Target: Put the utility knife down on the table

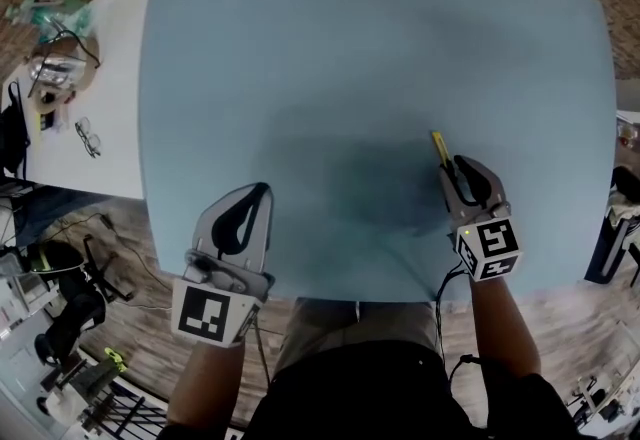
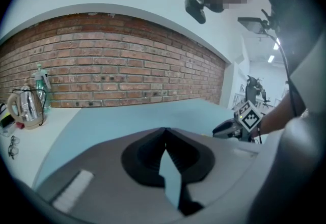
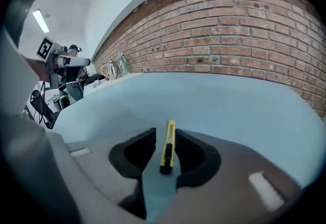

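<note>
Fingers (image 3: 145, 146) of the right gripper (image 3: 165, 134) stand apart, gripping nothing; the utility knife (image 3: 167, 149) lies between them, lower centre of frame, lengthwise along the jaws, seemingly resting on the table (image 3: 219, 101). Left gripper (image 1: 260, 190), closed and empty, sits well apart.

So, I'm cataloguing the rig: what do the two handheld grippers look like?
Both the left gripper and right gripper are grey with black-lined jaws; each carries a white cube with black square markers. A black cable trails from the right one.
</note>
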{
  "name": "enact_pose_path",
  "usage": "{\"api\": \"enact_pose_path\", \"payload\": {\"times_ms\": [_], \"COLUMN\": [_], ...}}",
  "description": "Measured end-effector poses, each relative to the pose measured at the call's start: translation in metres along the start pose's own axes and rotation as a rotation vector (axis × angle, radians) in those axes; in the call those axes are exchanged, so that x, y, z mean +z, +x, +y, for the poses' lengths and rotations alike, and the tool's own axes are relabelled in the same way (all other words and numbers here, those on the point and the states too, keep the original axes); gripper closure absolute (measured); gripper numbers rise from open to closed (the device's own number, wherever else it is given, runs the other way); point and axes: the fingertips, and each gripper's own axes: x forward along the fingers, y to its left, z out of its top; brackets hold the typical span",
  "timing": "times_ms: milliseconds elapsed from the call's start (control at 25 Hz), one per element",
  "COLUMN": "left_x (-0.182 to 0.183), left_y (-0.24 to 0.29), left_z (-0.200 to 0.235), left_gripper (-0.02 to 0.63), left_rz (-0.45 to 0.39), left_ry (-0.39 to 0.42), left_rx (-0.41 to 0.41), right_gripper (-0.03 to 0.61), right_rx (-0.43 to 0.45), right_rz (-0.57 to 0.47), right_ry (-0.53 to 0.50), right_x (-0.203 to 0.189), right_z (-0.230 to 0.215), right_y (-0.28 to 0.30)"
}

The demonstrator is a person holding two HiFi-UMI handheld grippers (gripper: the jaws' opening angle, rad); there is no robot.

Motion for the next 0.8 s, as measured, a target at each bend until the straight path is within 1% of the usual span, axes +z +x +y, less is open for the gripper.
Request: {"api": "enact_pose_path", "payload": {"times_ms": [160,280,440,480,560,720,800], "left_x": [0.003,0.009,0.033,0.037,0.044,0.058,0.066], "left_y": [-0.005,-0.009,-0.015,-0.017,-0.022,-0.028,-0.030], "left_z": [0.005,0.003,0.003,0.005,0.007,0.001,-0.004], "left_gripper": [0.611,0.611,0.611,0.611,0.611,0.611,0.611], "left_rz": [-0.014,-0.025,-0.065,-0.073,-0.086,-0.124,-0.143], "left_ry": [0.069,0.089,0.110,0.125,0.153,0.172,0.184], "left_rx": [-0.010,-0.023,-0.027,-0.026,-0.027,-0.046,-0.062], "right_gripper": [0.456,0.456,0.456,0.456,0.456,0.456,0.457], "right_rx": [-0.007,-0.015,-0.035,-0.036,-0.041,-0.049,-0.062], "right_rz": [-0.018,-0.032,-0.074,-0.085,-0.112,-0.196,-0.232], "right_ry": [-0.002,-0.002,-0.003,-0.006,-0.006,0.061,0.065], "right_x": [0.006,0.010,0.028,0.032,0.043,0.068,0.081], "right_z": [0.002,0.007,0.015,0.019,0.026,0.027,0.026], "right_y": [-0.004,-0.009,-0.018,-0.022,-0.030,-0.051,-0.064]}}
